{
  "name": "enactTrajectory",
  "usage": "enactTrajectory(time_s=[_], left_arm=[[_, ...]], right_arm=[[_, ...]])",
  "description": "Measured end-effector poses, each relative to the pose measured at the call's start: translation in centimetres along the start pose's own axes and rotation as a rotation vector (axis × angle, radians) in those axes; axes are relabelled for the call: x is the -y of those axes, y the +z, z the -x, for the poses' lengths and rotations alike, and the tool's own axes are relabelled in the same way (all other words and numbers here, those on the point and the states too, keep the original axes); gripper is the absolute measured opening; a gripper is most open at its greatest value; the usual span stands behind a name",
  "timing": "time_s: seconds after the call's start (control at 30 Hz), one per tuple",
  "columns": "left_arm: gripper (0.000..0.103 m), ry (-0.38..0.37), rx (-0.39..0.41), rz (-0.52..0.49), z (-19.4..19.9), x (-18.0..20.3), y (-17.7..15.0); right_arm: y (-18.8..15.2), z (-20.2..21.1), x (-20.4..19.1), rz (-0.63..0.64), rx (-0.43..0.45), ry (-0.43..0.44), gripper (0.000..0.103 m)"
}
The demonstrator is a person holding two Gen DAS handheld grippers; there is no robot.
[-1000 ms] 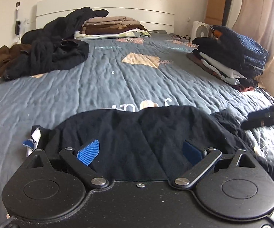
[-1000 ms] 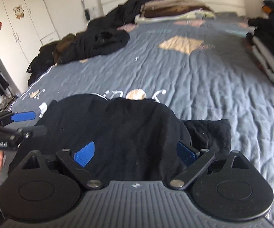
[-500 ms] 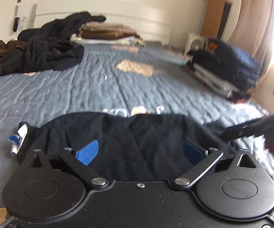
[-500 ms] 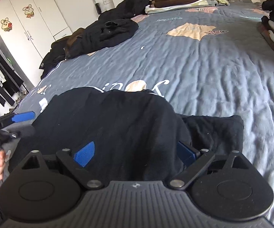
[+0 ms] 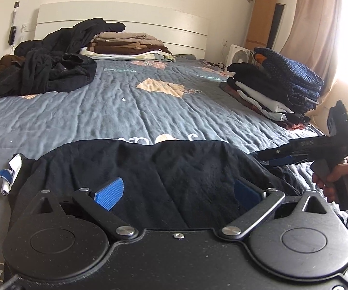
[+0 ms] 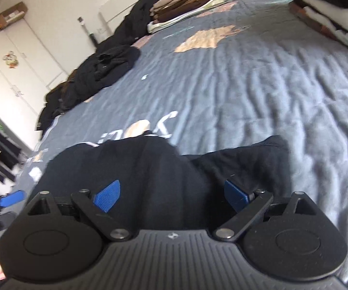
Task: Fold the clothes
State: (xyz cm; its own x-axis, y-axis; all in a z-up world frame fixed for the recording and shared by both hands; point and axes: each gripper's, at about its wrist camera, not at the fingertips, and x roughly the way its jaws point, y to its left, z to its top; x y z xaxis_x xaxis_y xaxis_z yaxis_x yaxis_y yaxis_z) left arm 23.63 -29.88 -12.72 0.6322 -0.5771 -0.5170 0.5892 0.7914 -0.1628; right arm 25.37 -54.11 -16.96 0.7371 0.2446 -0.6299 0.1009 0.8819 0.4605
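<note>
Left gripper (image 5: 177,191) jaws spread wide over black garment (image 5: 149,169), gripping nothing; right gripper (image 6: 171,193) jaws likewise spread, empty; garment lies partly folded on near edge of bed (image 5: 149,111)

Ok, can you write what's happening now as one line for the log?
left gripper: open | right gripper: open | black garment: flat on bed

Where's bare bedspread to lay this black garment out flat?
Bare: the middle of the bedspread, beyond the black garment, between the dark unfolded heap and the folded stack. Crowded: headboard end, under another folded stack.
</note>
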Motion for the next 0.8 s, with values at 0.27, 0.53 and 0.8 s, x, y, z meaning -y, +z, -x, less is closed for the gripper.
enactTrajectory(time_s=[0.27,0.53,0.8], left_arm=[[0.099,0.004,-0.002,-0.009,-0.2,0.1,-0.1],[0.099,0.004,-0.005,-0.009,-0.3,0.0,-0.1],[0.1,0.009,-0.01,-0.009,-0.4,-0.1,-0.1]], right_arm=[[-1.5,-1.7,-2.0,0.092,-0.05,0.036,0.081],[-0.7,-0.4,-4.5,0.182,-0.044,0.019,0.029],[-1.6,0.4,-9.7,0.4,-0.097,0.159,0.032]])
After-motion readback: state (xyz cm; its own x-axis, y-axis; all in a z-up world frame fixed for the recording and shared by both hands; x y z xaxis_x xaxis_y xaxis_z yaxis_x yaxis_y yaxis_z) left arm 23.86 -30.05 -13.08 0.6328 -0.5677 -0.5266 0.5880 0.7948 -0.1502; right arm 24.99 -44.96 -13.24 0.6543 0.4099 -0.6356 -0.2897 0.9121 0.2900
